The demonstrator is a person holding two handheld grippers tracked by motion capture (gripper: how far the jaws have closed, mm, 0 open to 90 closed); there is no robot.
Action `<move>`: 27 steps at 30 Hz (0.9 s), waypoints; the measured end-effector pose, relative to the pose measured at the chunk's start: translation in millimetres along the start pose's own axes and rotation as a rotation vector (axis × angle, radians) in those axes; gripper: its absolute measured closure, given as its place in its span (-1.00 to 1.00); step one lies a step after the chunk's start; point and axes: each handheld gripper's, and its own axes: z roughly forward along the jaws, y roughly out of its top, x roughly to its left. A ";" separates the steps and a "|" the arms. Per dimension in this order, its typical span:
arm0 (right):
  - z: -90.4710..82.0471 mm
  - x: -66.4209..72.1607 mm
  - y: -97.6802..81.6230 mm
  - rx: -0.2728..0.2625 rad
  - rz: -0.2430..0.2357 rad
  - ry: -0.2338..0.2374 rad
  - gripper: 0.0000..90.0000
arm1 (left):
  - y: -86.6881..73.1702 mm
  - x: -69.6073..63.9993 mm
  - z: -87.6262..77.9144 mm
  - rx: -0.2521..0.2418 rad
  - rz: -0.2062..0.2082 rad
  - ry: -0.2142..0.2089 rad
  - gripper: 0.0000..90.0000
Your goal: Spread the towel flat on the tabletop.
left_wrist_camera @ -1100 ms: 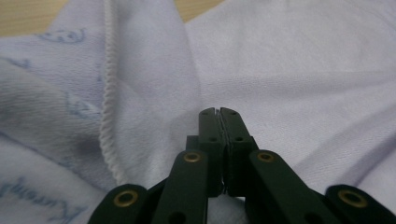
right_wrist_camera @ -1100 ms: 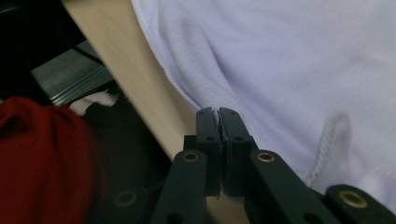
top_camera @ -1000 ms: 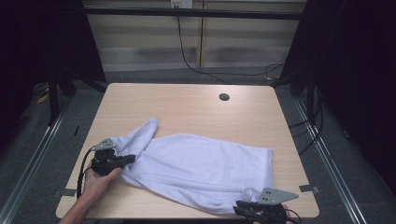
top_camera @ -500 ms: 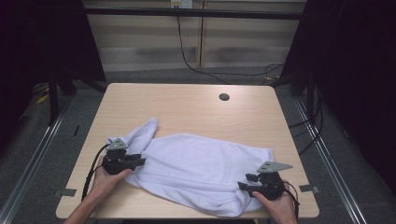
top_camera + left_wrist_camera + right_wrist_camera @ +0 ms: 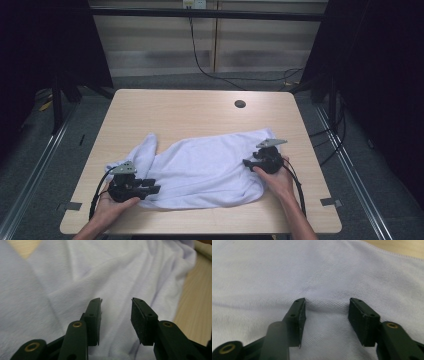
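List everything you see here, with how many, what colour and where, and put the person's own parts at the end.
garment: one, pale lilac-white, spread crumpled across the near half of the table, a sleeve reaching toward the left edge
table: one, light wood top, centre of the high view
cable hole: one, dark, round, in the tabletop near the far right corner
wall cable: one, black, hanging behind the table down to the floor
left gripper: one, black, at the garment's near left edge, jaws apart over the fabric, having just been opening
right gripper: one, black, on the garment's right end, jaws apart over the fabric, having just been opening
hands: two, left hand and right hand, coming in from the near edge
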 end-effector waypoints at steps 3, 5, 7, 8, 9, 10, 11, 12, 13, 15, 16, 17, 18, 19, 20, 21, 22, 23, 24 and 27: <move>-7.1 -2.9 10.4 -0.083 0.036 0.015 -0.04 | 4.0 2.7 1.7 -0.014 0.010 0.024 0.33; -22.8 1.2 12.5 -0.087 0.035 0.032 -0.03 | 8.2 14.3 0.7 -0.030 -0.005 0.060 0.38; -37.9 8.1 6.0 -0.072 0.029 0.058 -0.03 | 7.5 21.6 2.7 -0.029 -0.038 0.069 0.41; -46.7 14.4 -2.1 -0.076 0.015 0.064 -0.03 | 7.5 21.6 2.7 -0.029 -0.038 0.069 0.42; -52.2 19.9 -9.0 -0.063 0.004 0.068 -0.04 | 5.5 22.8 4.0 -0.021 -0.051 0.062 0.42; -55.9 24.0 -14.2 -0.057 -0.001 0.054 -0.07 | 4.4 22.3 4.5 -0.018 -0.057 0.062 0.42; -60.2 28.9 -22.6 -0.058 -0.010 0.046 -0.08 | 4.2 22.1 4.7 -0.015 -0.053 0.063 0.40; -62.0 30.9 -27.2 -0.043 -0.018 0.036 -0.10 | 4.0 21.0 5.4 -0.014 -0.053 0.062 0.40; -63.3 32.5 -34.0 -0.025 -0.023 -0.006 -0.09 | 3.9 20.0 5.6 -0.014 -0.054 0.064 0.39; -67.9 31.6 -43.9 -0.032 -0.029 -0.048 0.62 | 3.9 18.1 5.8 -0.014 -0.048 0.059 0.39; -72.3 31.6 -47.3 -0.060 -0.024 -0.072 0.74 | 4.1 17.1 4.9 -0.019 -0.049 0.054 0.38; -79.7 29.0 -50.6 -0.095 0.001 -0.078 0.89 | 4.6 16.4 3.2 -0.027 -0.049 0.045 0.38; -88.5 26.7 -53.7 -0.121 0.029 -0.086 0.93 | 5.4 15.4 0.7 -0.040 -0.048 0.038 0.37; -88.5 26.7 -53.7 -0.121 0.029 -0.086 0.93 | 5.4 15.4 0.7 -0.040 -0.048 0.038 0.36; -107.1 20.1 -62.0 -0.158 0.070 -0.129 0.95 | 8.0 15.7 -5.6 -0.072 -0.051 0.034 0.33; -113.8 16.2 -66.9 -0.167 0.089 -0.137 0.95 | 9.2 15.9 -8.3 -0.087 -0.057 0.032 0.33; -117.8 13.5 -71.0 -0.158 0.099 -0.143 0.94 | 10.9 15.9 -12.0 -0.104 -0.058 0.035 0.33; -117.8 13.5 -71.0 -0.158 0.099 -0.143 0.94 | 10.9 15.9 -12.0 -0.104 -0.058 0.035 0.33; -125.8 6.2 -86.1 -0.128 0.142 -0.183 0.85 | 13.4 16.5 -20.1 -0.138 -0.061 0.038 0.33; -134.0 2.4 -108.7 -0.074 0.193 -0.241 0.64 | 14.6 17.4 -25.6 -0.153 -0.060 0.049 0.32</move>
